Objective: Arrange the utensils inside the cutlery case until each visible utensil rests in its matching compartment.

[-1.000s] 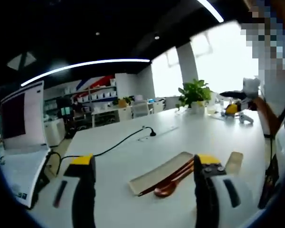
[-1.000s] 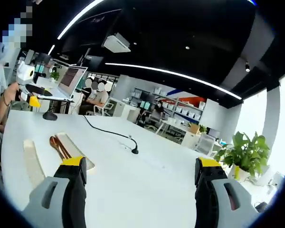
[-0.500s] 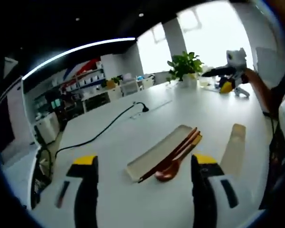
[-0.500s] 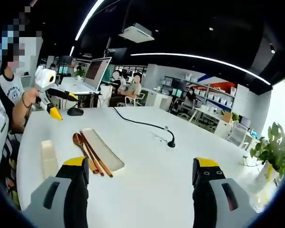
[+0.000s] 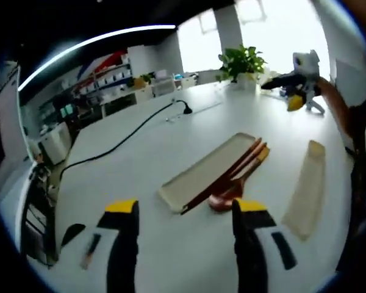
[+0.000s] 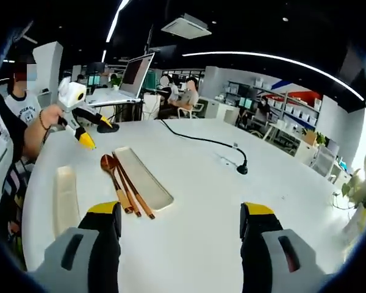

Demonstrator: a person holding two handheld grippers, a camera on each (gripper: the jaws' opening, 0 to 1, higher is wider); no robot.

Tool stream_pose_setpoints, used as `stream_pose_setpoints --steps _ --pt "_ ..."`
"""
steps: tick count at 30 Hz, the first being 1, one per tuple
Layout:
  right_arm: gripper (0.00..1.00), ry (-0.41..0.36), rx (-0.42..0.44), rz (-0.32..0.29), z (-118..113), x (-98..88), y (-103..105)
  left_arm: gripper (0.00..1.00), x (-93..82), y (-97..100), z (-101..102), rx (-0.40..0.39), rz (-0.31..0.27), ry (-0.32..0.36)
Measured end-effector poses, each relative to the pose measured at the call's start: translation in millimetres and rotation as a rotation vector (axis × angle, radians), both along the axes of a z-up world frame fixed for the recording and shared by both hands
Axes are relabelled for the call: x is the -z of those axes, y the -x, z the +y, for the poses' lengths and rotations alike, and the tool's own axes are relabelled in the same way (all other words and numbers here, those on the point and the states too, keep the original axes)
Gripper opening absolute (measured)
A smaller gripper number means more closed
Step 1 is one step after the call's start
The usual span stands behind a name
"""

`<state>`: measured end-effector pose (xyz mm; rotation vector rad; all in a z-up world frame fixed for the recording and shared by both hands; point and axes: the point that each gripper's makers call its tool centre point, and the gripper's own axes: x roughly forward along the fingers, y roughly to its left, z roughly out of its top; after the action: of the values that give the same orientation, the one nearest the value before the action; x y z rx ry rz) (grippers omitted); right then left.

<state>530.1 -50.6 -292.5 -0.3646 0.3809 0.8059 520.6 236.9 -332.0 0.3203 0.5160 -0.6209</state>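
In the left gripper view, we are holding the left claw [image 5: 185,210] open above the white bench [image 5: 140,152] — the wooden spoon [image 5: 227,196] and chopsticks [image 5: 232,174] are lying beside the cutlery case [image 5: 204,171], its lid [image 5: 305,189] apart. In the right gripper view, we are keeping the right claw [image 6: 180,213] open too — the spoon [image 6: 113,174] is resting just beside the case [image 6: 143,177].

My left hand-held gripper [image 5: 184,241]: grey jaws, yellow tips, lower centre. My right hand-held gripper [image 6: 180,241]: same grey, same yellow caps. Table [image 6: 195,201] white. Cutlery case [image 5: 204,171] pale cream, mid-frame; its lid [image 5: 306,188] same cream, at right. Spoon [image 6: 113,180] reddish-brown wood; chopsticks [image 6: 134,187] dark brown. Cable [image 6: 198,139] black, upper centre. Plant [image 5: 240,59] green, top.
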Motion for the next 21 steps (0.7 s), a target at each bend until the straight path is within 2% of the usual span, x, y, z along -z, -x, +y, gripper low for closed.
stream_pose_setpoints --steps 2,3,4,8,11,17,21 --pt "0.73 0.019 -0.027 0.030 4.3 8.6 1.4 0.48 7.7 2.3 -0.4 0.014 0.041 -0.014" --pt "0.65 0.037 -0.041 0.048 6.2 13.8 3.1 0.45 9.4 1.6 -0.9 0.016 0.046 -0.015" --pt "0.61 0.041 -0.044 0.056 7.9 16.3 3.2 0.45 11.1 1.3 -1.5 0.019 0.050 -0.017" --pt "0.56 0.067 -0.111 0.090 21.8 30.4 9.0 0.43 18.5 1.2 -1.2 0.033 0.071 -0.039" --pt "0.40 0.100 -0.168 0.111 32.1 37.9 16.6 0.36 21.8 1.8 0.5 0.036 0.085 -0.041" --pt "0.24 0.127 -0.247 0.135 47.2 41.7 25.3 0.27 23.3 7.9 -2.1 0.048 0.115 -0.017" --pt "0.23 0.177 -0.305 0.140 54.7 48.2 29.1 0.26 26.7 11.3 -4.1 0.067 0.125 -0.030"
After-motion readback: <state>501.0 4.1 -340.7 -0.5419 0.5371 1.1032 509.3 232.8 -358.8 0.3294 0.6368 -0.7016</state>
